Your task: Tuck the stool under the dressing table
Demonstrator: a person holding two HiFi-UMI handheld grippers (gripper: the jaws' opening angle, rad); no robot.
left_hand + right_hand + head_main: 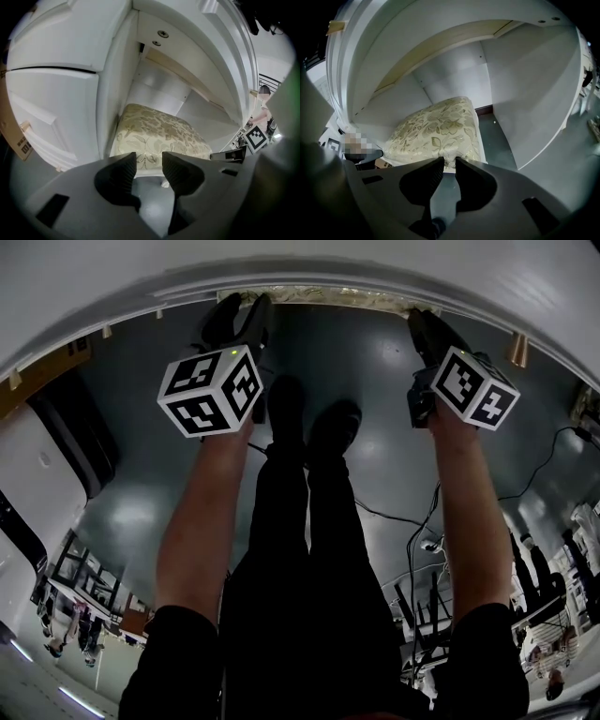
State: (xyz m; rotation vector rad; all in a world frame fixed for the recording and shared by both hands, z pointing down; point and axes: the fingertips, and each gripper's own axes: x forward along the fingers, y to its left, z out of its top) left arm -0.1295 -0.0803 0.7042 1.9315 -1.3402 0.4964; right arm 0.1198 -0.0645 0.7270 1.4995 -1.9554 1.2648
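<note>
Left gripper [149, 158]: jaws spread a little, tips right at the mouth of the dressing table [56, 98] | right gripper [445, 161]: jaws almost together, just a slim gap, at that same mouth | stool [161, 131]: floral cushion, in under the table's top, between its side panels.

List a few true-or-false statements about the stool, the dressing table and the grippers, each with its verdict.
1. The stool has a floral-patterned seat. True.
2. The stool stands out in the open room. False: it sits under the dressing table, between its sides.
3. The left gripper has its jaws apart, pressing on nothing. True.
4. Only one gripper shows in the head view. False: the left gripper and the right gripper both show there.
5. The floor is dark grey. True.
</note>
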